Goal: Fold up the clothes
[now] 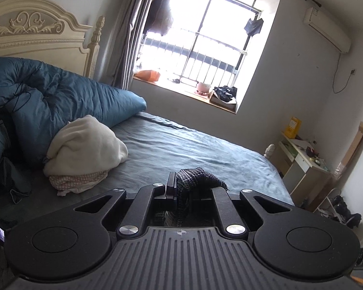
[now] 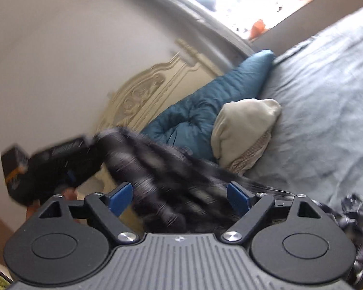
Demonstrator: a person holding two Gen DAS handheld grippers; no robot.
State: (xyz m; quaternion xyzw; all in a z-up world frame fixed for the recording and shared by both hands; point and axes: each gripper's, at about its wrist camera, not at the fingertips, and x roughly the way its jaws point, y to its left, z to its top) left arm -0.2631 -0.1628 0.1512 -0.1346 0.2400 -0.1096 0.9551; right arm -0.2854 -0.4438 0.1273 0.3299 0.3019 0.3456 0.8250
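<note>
A dark checked garment [image 1: 197,177] is bunched between the fingers of my left gripper [image 1: 179,186], which is shut on it above the bed. In the blurred right wrist view the same garment [image 2: 157,166] hangs from the left gripper [image 2: 92,147] at the left and drapes down through my right gripper [image 2: 179,198]. The right jaws stand wide apart. Their blue pads [image 2: 121,198] sit on either side of the cloth without pressing it. More of the checked cloth [image 2: 355,215] trails at the lower right.
The bed has a grey-blue sheet [image 1: 193,145]. A cream garment on a pink checked one [image 1: 84,149] lies by a teal duvet [image 1: 60,96] and the carved headboard [image 1: 36,31]. Beyond are a barred window [image 1: 205,43] and a cluttered side cabinet [image 1: 300,162].
</note>
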